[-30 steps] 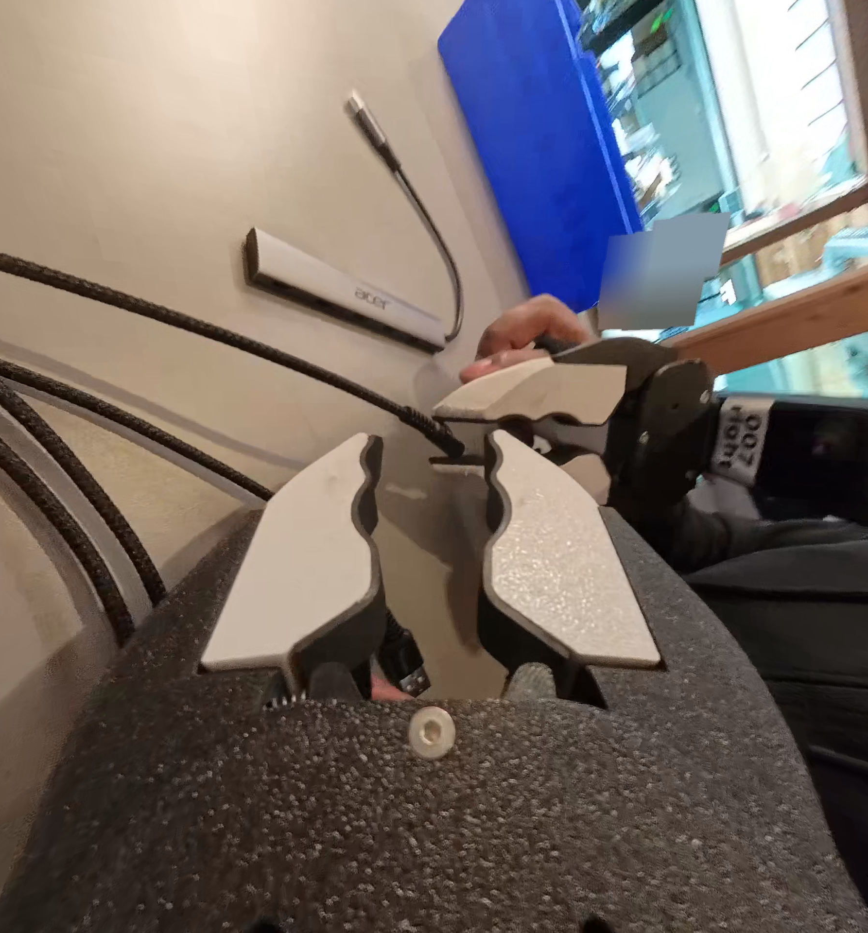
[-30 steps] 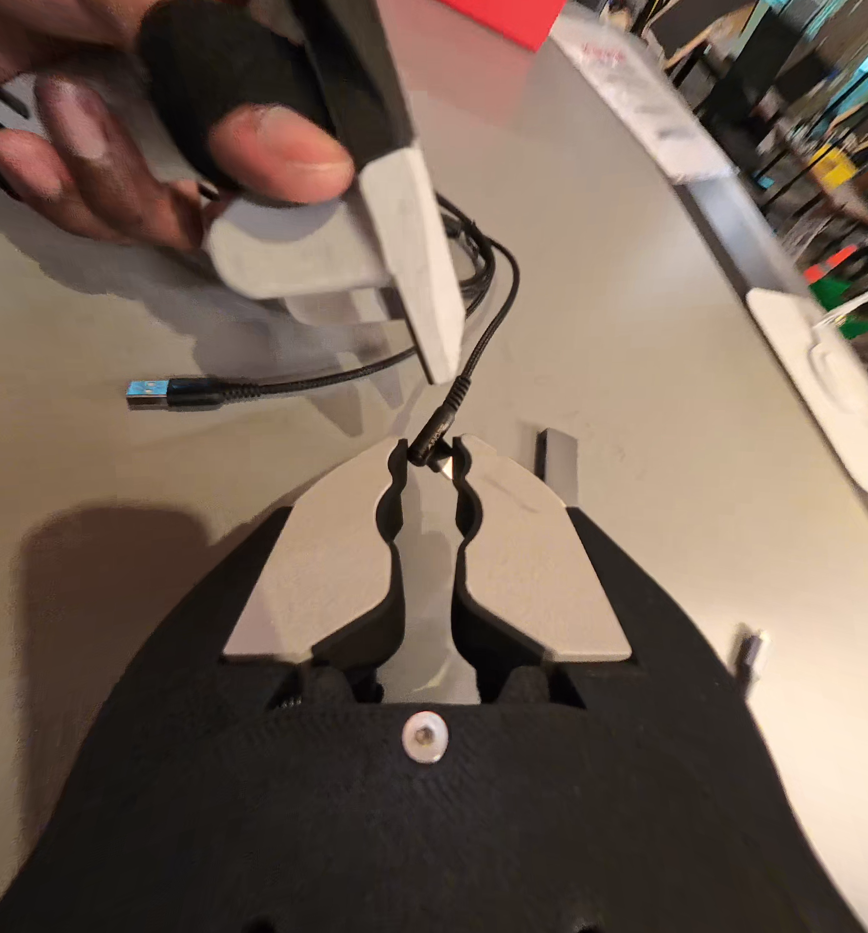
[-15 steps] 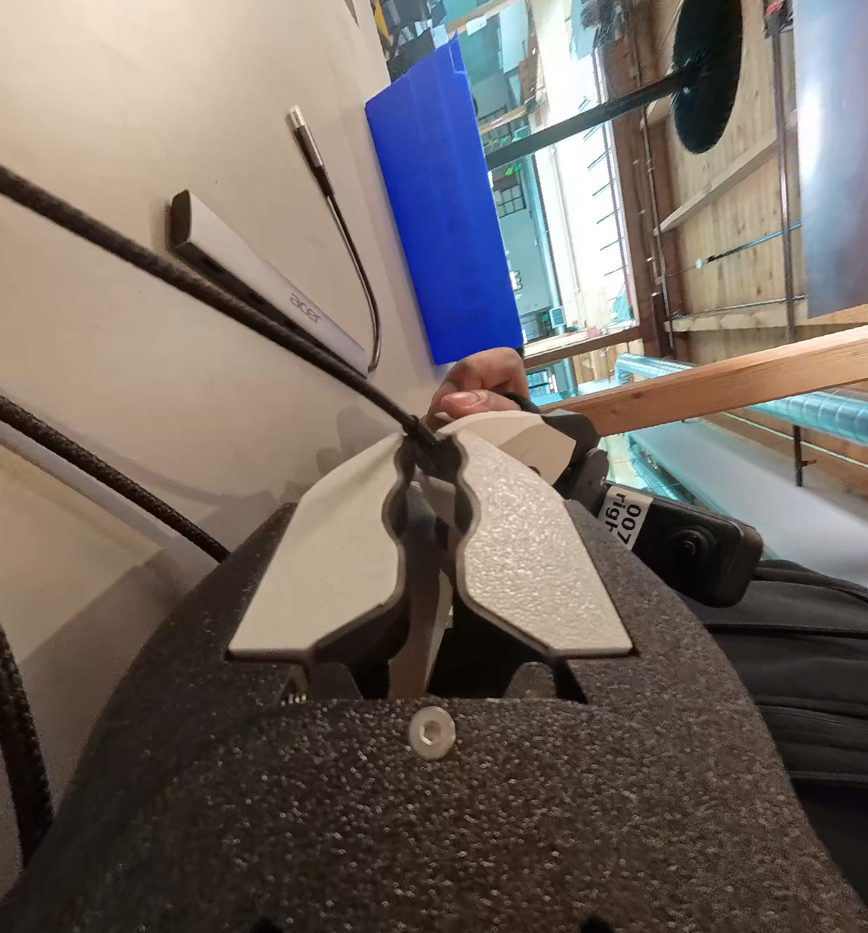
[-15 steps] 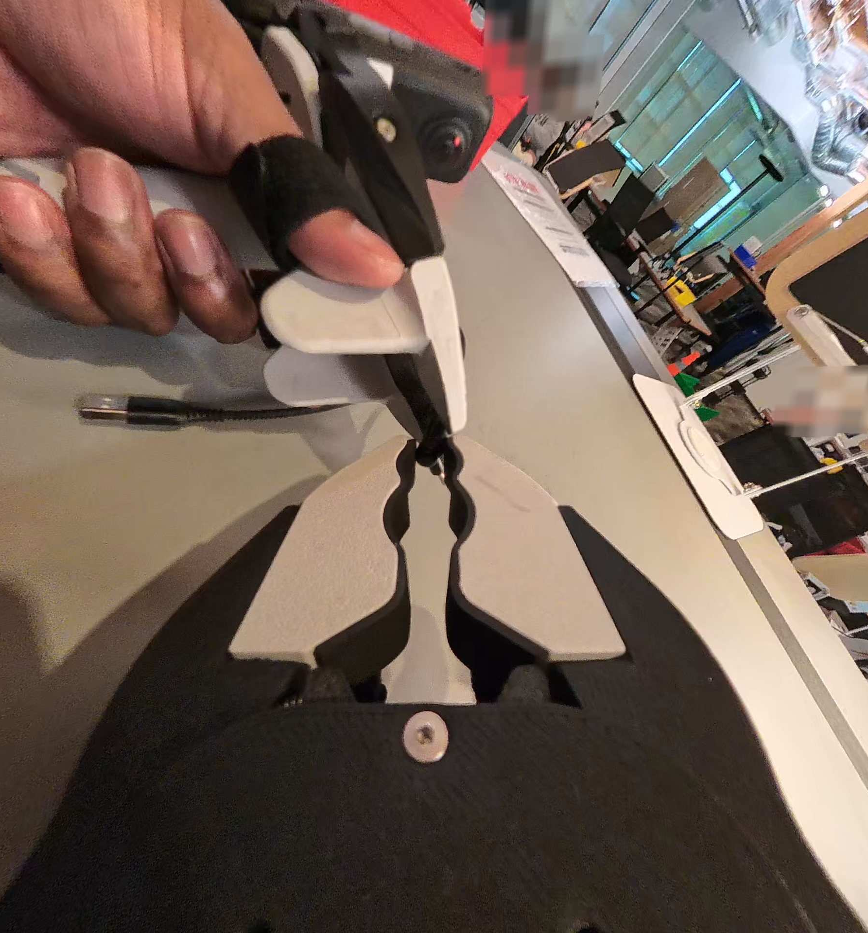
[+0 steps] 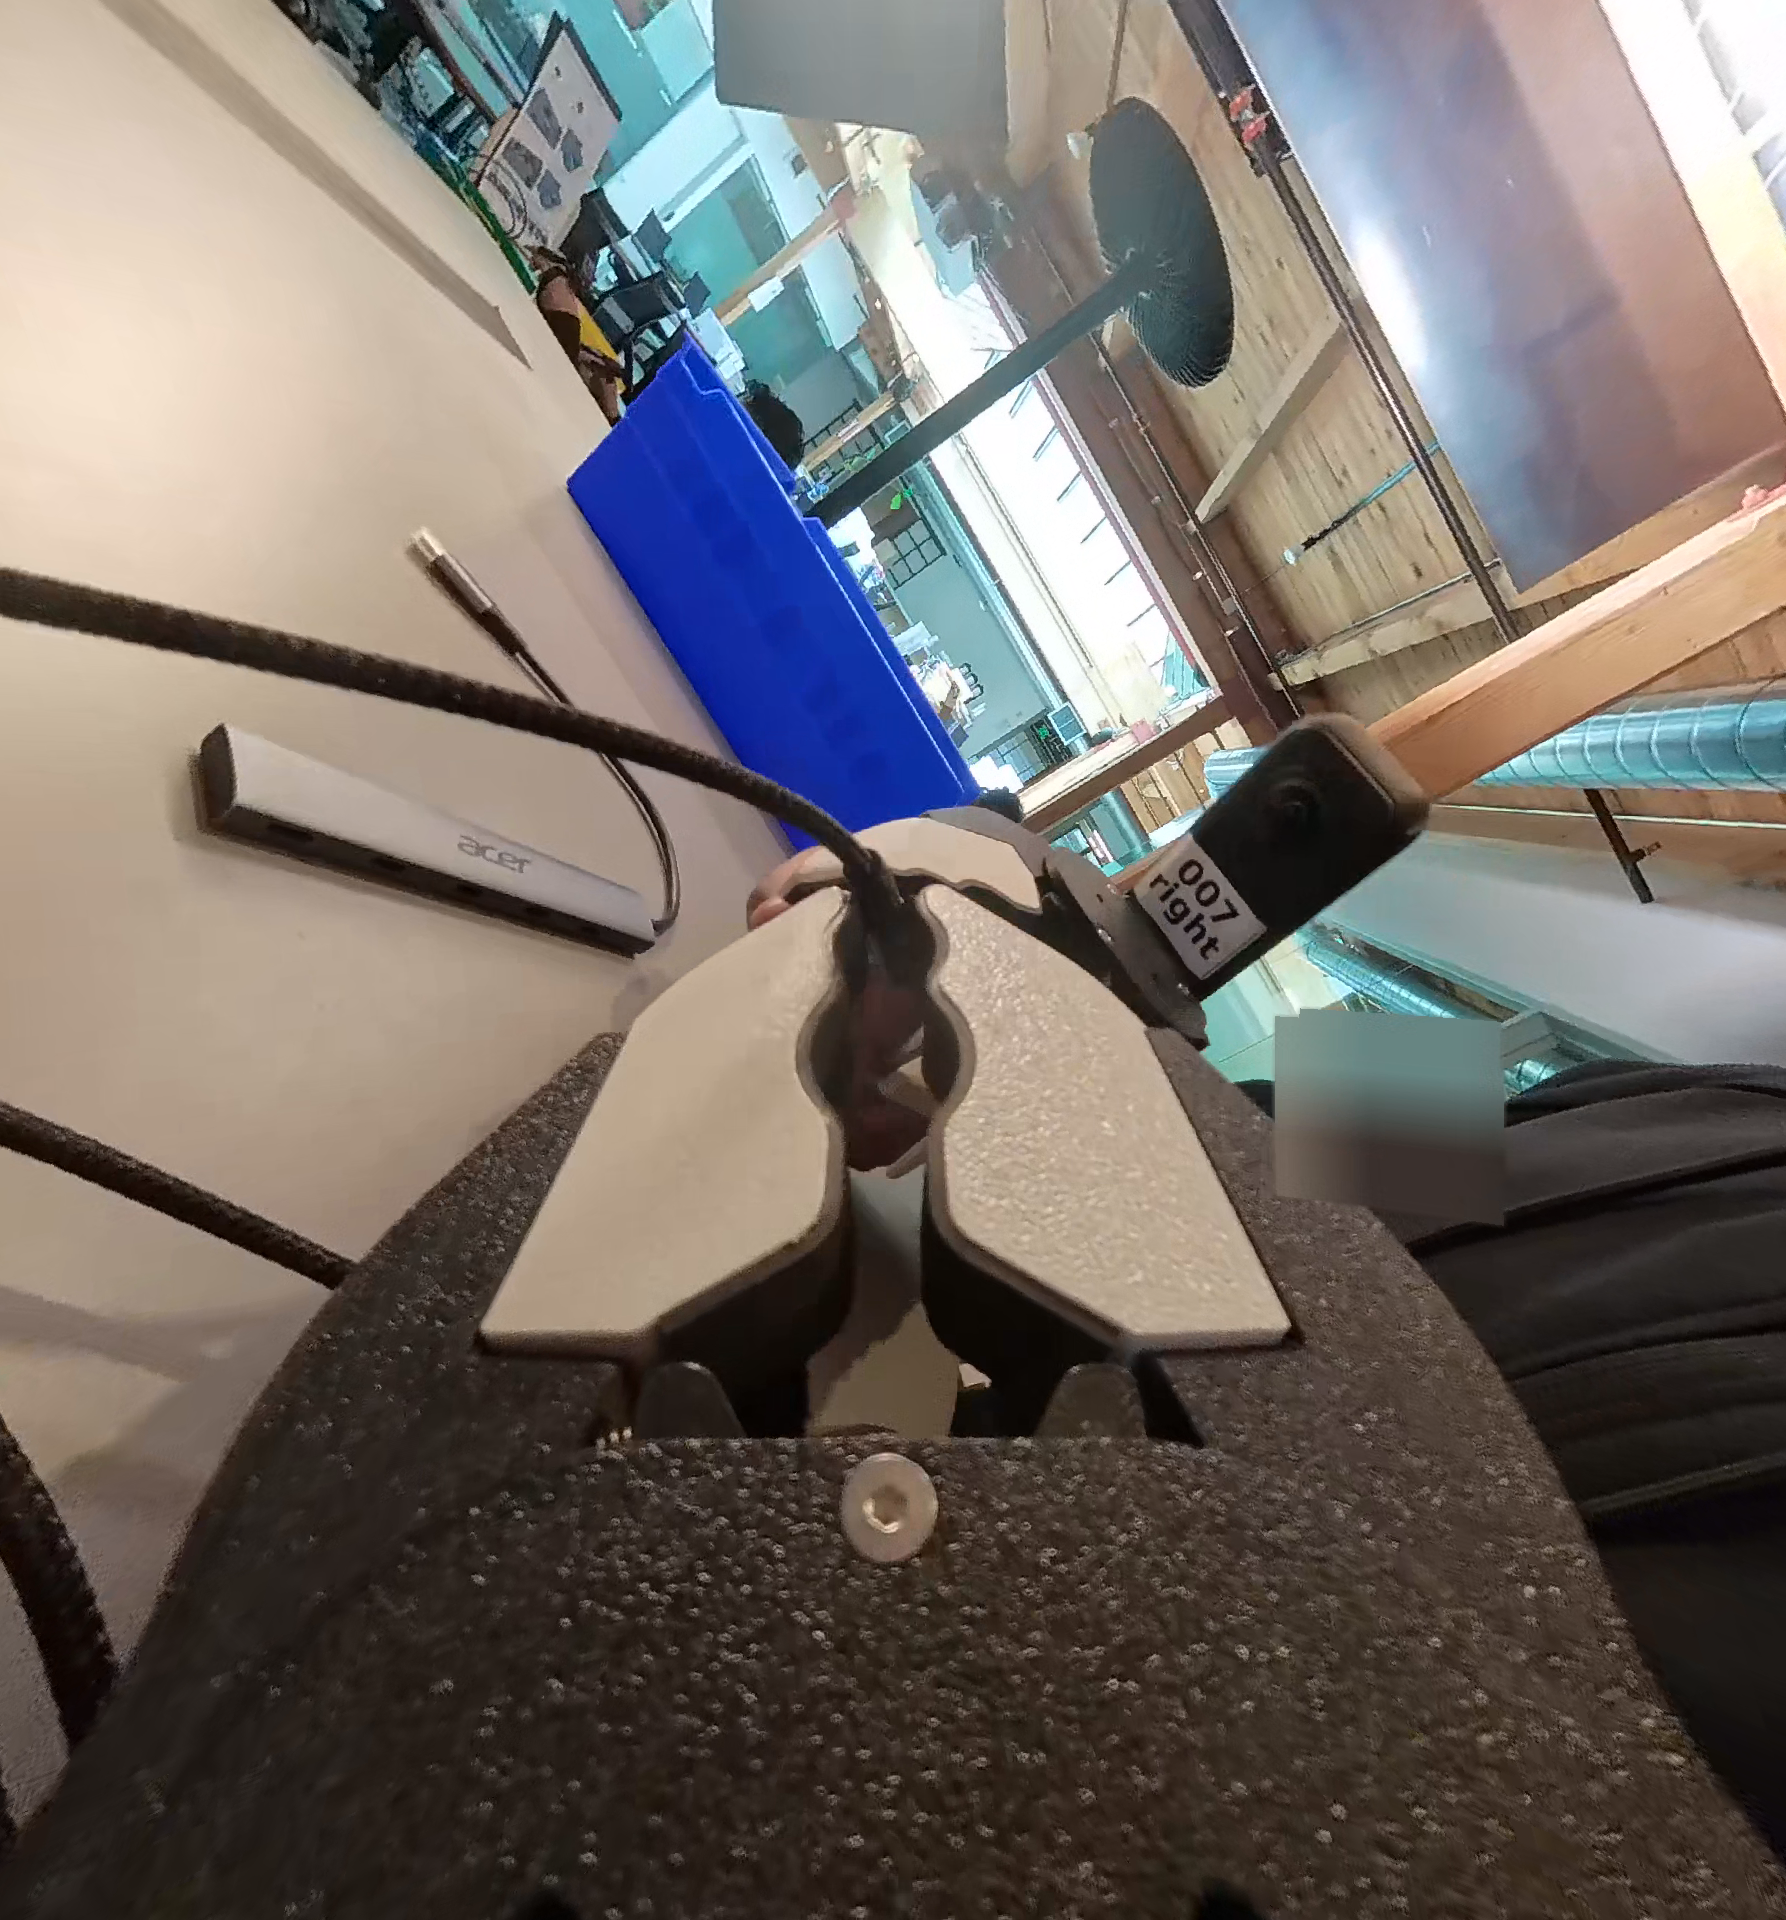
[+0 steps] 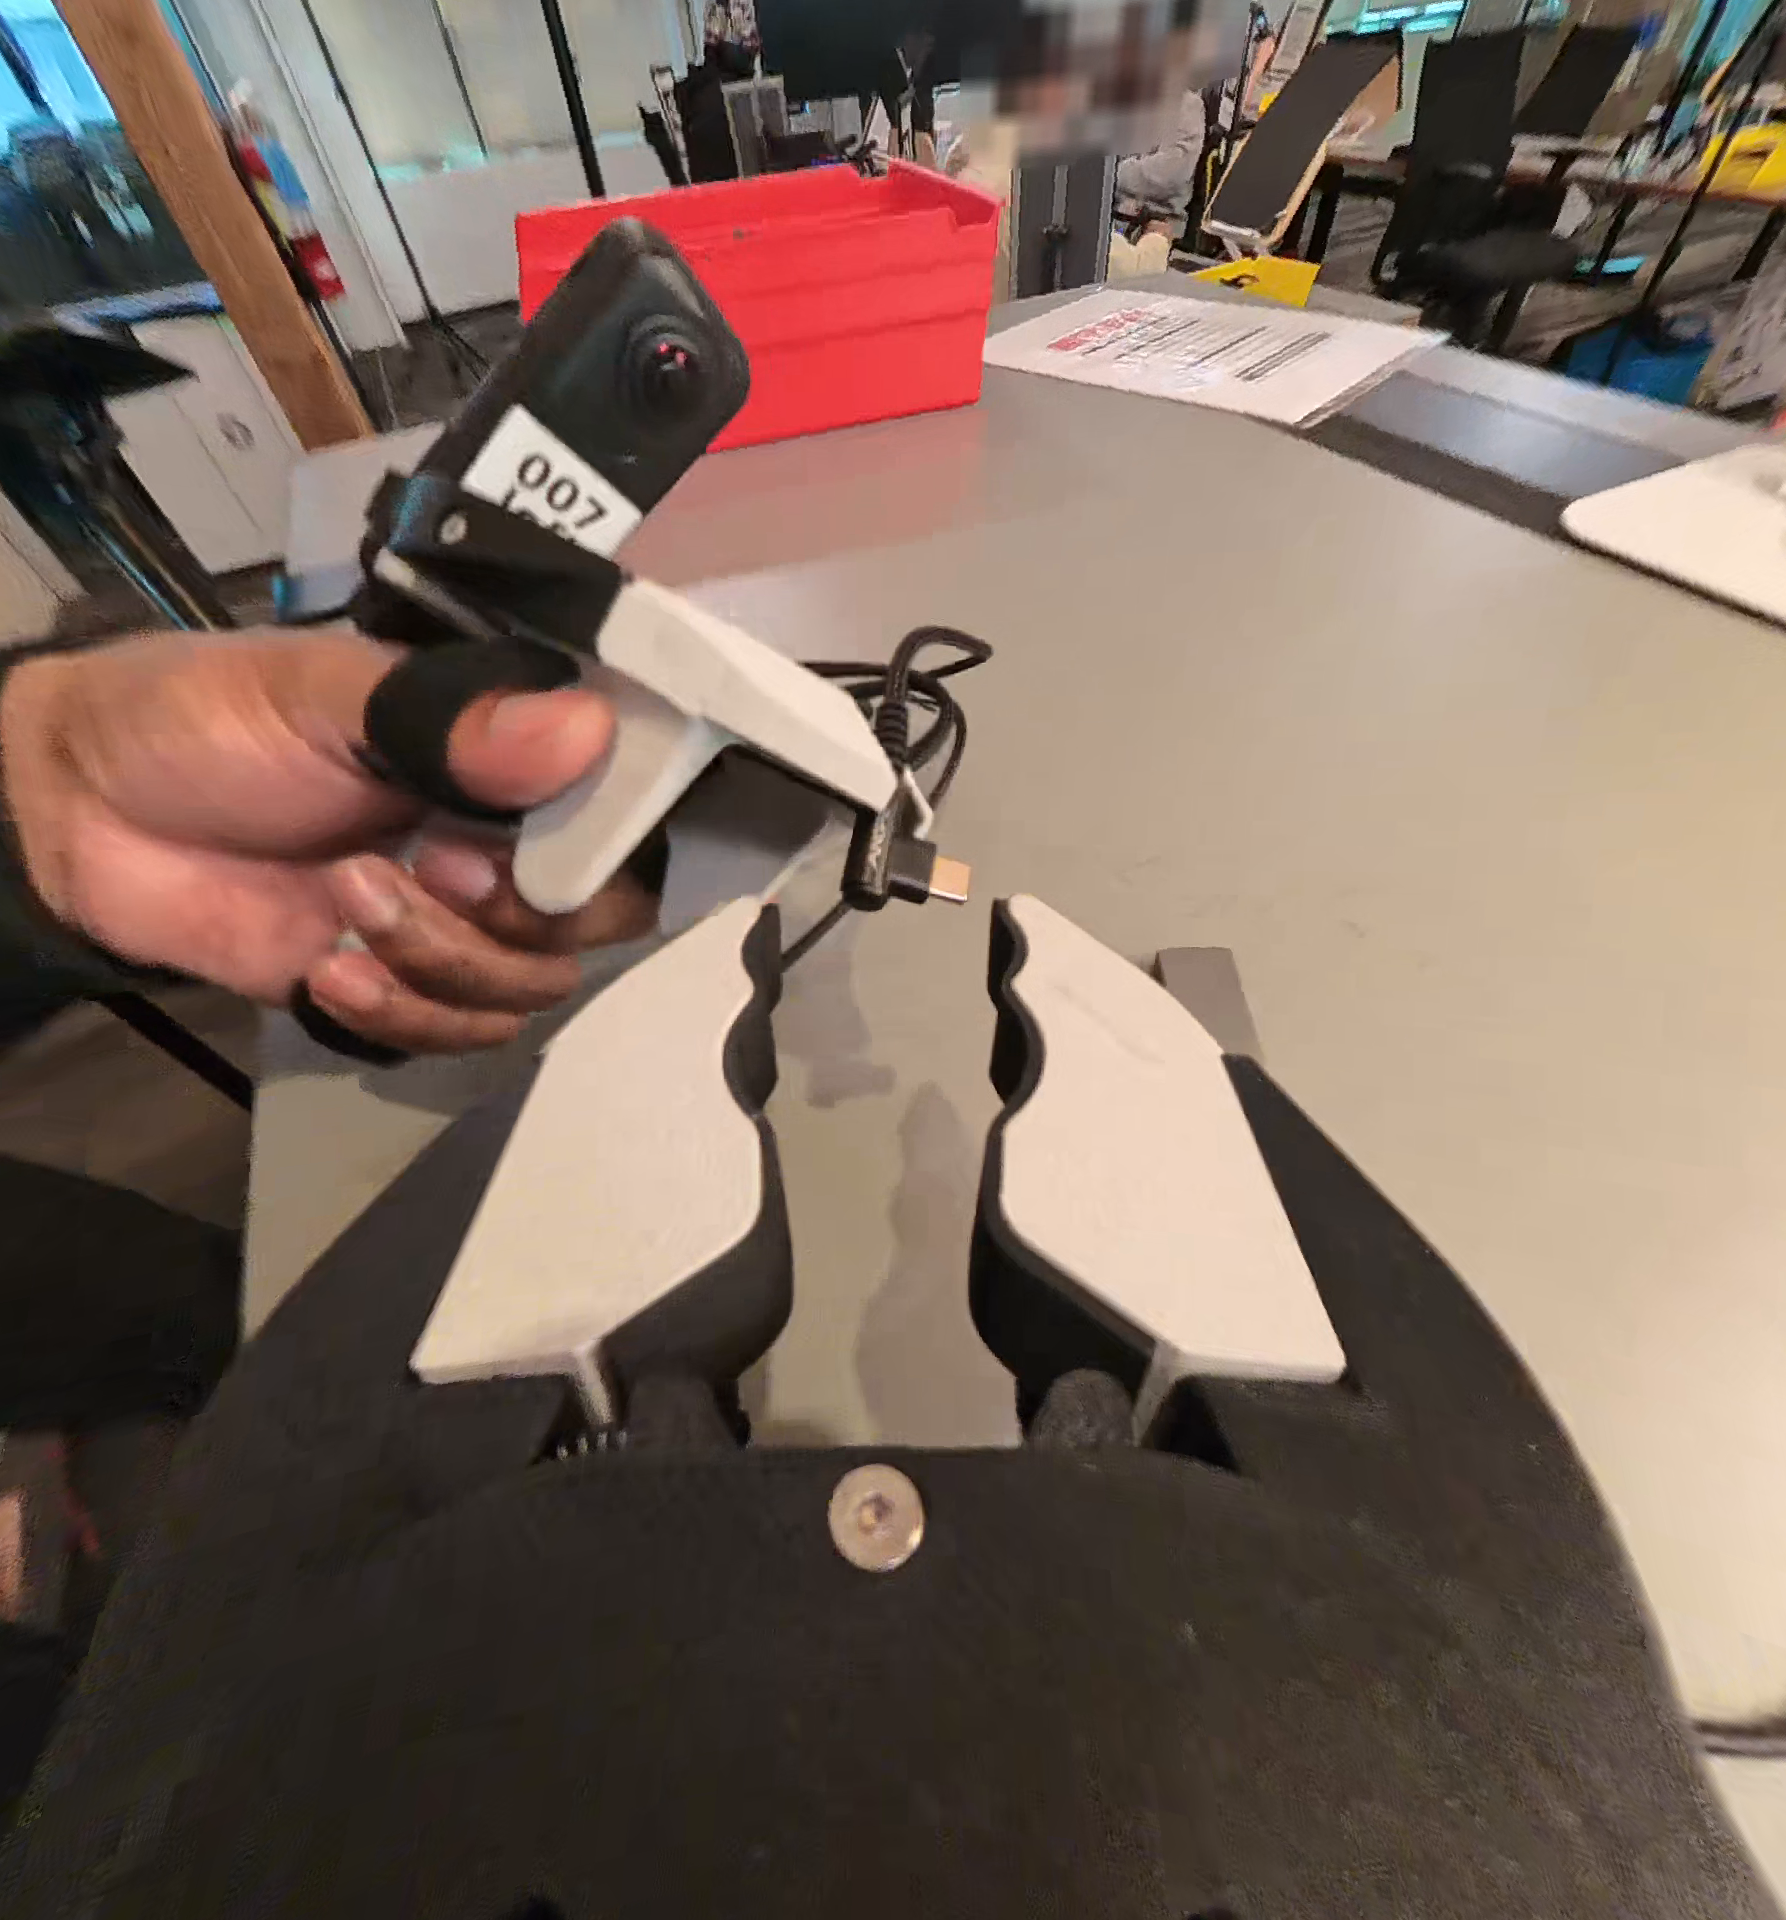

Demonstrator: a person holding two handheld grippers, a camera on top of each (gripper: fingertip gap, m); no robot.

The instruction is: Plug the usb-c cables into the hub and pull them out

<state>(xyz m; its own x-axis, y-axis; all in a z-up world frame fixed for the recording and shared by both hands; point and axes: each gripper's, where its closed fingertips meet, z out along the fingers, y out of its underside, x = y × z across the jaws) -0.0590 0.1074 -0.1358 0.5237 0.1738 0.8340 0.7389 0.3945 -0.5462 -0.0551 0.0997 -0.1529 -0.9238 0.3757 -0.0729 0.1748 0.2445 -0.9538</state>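
While left tongs [image 5: 884,914] hide it, right view bares plug [image 6: 910,868].

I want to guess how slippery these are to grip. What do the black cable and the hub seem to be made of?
The black cable looks sheathed in woven fabric braid, matte: a coarse criss-cross texture shows along it. Its plug looks like smooth moulded plastic with a bright metal tip. The hub looks like brushed or satin silver metal on top, possibly painted plastic, with a darker port face.
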